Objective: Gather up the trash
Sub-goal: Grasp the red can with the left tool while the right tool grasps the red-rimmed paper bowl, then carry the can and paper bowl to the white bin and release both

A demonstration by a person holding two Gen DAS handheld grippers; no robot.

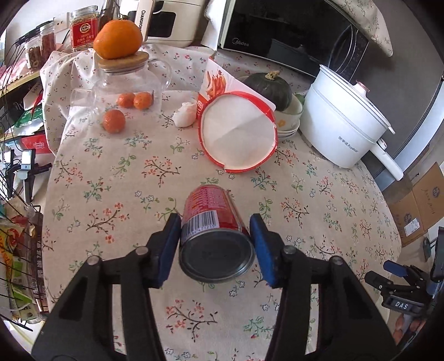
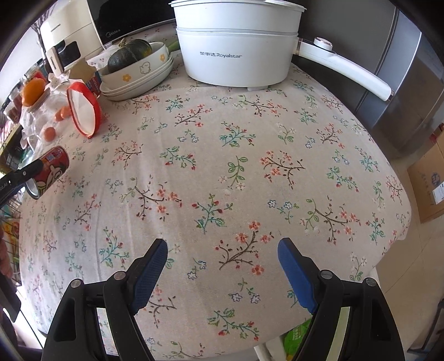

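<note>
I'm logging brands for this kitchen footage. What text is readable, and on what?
"Midea": microwave.
"Royalstar": white electric pot.
"CHANGHONG", partly cut off: white appliance.
"DAS": label on the right gripper.
Print on the red can, red-labelled jar and torn red paper bowl: too small to read.

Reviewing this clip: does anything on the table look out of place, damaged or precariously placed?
Yes. A torn red-and-white paper tub lies tipped on its side, rim split, beside the bowls. A crumpled white tissue sits next to it. An orange is balanced on the glass jar's wooden lid. The red can is tilted between the left hand-held gripper pads.
</note>
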